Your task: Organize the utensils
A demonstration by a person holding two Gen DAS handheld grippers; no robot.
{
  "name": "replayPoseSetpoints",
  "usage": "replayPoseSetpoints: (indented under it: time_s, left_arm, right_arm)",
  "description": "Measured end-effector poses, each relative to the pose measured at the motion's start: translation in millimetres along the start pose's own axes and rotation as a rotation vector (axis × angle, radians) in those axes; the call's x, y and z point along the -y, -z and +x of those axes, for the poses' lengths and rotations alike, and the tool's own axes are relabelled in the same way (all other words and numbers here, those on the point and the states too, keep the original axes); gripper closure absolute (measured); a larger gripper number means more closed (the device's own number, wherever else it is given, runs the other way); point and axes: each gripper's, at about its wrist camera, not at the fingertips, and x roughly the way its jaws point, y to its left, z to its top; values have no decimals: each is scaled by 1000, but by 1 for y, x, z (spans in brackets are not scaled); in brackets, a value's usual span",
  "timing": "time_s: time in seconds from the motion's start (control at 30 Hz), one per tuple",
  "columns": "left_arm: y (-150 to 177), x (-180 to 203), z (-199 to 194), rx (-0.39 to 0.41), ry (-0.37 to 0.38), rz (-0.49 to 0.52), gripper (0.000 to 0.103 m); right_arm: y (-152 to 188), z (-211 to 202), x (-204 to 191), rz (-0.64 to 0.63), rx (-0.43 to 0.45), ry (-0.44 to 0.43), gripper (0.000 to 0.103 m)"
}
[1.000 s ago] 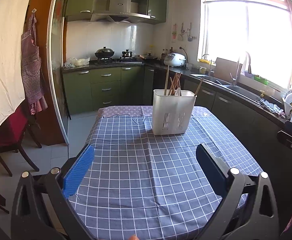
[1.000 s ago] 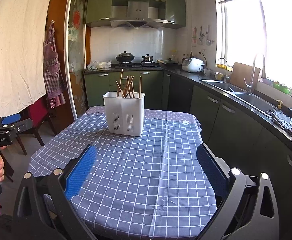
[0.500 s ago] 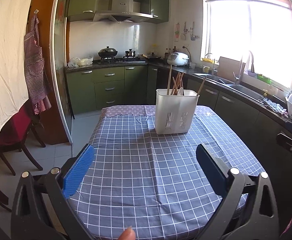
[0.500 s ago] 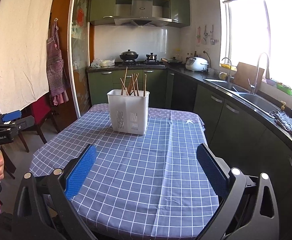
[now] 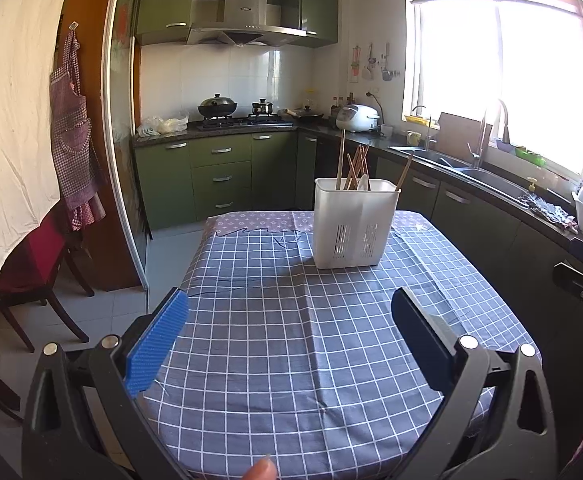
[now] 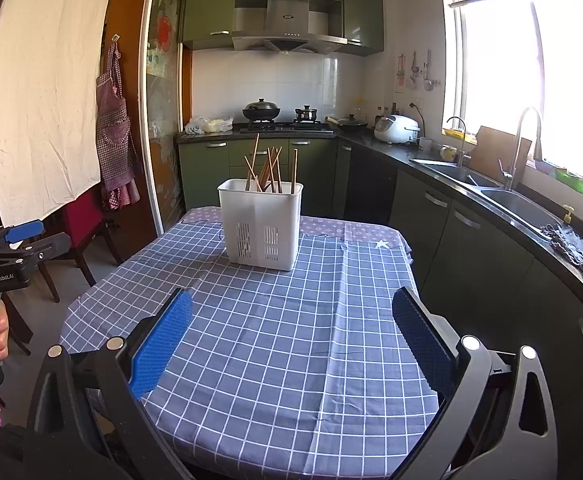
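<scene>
While both tongs — left (image 5: 289,322), right (image 6: 291,322) — hang apart and empty over the desk (image 6: 275,344), the caddy (image 6: 260,224) stands far-side, chopsticks (image 6: 269,170) leaning inside — approach from above, grip one stick near its top.

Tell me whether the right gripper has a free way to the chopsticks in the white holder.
Probably yes. The right gripper is open and empty, only bare checked tablecloth lies before the white holder, and the chopsticks stick up above its rim.

One white holder (image 5: 354,228), several chopsticks (image 6: 270,168).
</scene>
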Motion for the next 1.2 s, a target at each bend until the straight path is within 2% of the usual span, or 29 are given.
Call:
replayPoseSetpoints:
  time_s: [0.47,1.2]
  left_arm:
    - [0,2,-1,-1,21,16,6]
    - [0,1,-1,-5,0,16,6]
  right_arm:
    - [0,3,-1,-3,-2,-12,4]
    - [-2,5,-3,-10,-7,-25,4]
